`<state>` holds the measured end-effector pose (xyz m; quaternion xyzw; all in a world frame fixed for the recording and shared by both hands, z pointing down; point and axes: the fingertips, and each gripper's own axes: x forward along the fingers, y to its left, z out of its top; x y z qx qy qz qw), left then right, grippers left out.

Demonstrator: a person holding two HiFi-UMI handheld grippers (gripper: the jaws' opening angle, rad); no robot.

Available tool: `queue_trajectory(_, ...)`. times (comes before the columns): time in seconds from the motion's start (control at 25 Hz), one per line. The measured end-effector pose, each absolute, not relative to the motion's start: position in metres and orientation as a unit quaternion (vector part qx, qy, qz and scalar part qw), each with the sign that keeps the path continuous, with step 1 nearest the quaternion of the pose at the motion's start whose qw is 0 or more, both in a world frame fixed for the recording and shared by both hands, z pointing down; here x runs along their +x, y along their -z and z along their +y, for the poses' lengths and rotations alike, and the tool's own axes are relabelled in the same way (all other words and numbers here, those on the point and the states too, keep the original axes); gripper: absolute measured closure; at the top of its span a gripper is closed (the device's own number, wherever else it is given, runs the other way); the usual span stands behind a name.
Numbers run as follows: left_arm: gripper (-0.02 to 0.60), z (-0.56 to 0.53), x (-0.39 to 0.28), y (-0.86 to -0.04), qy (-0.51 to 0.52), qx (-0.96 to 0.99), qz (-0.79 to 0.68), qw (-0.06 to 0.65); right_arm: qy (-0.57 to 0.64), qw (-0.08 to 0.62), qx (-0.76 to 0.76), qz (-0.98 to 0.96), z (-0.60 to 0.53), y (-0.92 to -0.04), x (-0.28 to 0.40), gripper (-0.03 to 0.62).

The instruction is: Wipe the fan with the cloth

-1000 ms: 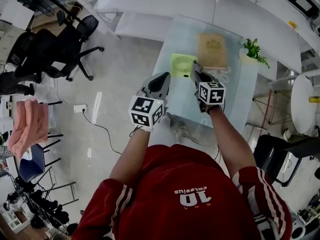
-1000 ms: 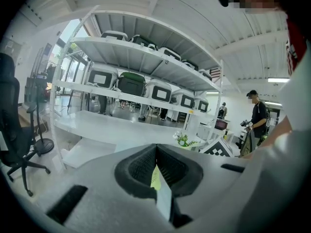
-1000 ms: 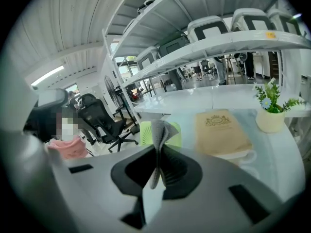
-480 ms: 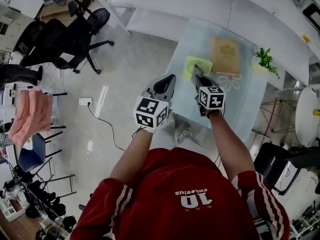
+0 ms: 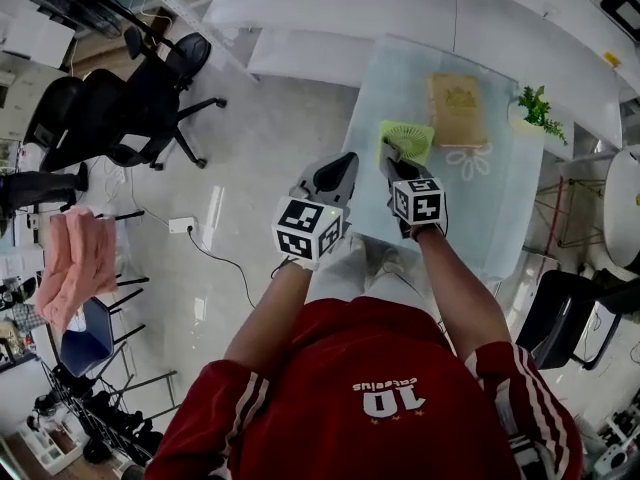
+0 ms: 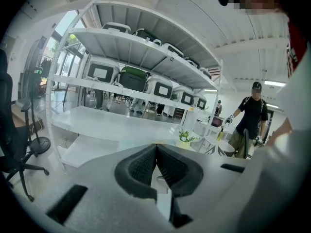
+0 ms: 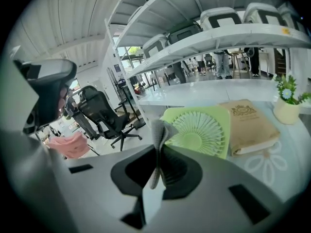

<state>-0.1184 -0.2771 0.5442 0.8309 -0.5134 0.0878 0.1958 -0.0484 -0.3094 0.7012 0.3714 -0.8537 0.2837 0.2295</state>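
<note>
My right claw [image 7: 157, 154] pinches a grey cloth [image 7: 160, 129] near the green fan [image 7: 201, 131] on the table [image 5: 400, 78]. My left claw [image 6: 156, 150] has its jaws pressed together, empty.

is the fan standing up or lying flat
Lying flat: the fan rests on the table with its round grille facing up.

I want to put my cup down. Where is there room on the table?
The near end of the table is bare, on this side of the tan book. The far end beyond the green fan is bare too. The middle is crowded: fan, book and potted plant in a row.
</note>
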Motion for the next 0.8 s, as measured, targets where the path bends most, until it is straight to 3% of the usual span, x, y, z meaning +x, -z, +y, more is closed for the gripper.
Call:
queue_trajectory(0.32,0.577,-0.29,-0.12,-0.57,-0.104,0.853,-0.468,0.204,-0.282,0.231,0.403,-0.84,-0.307,-0.716,-0.058,0.571)
queue_trajectory(0.48,0.577,-0.294,-0.129,-0.581,-0.075,0.836,-0.481,0.252,-0.283,0.222,0.405,-0.841,-0.309,-0.722,-0.06,0.571)
queue_trajectory(0.8,0.577,-0.298,-0.14,-0.607,-0.064,0.813,-0.515,0.263,-0.3,0.201,0.408,-0.839,-0.316,-0.733,-0.059,0.571)
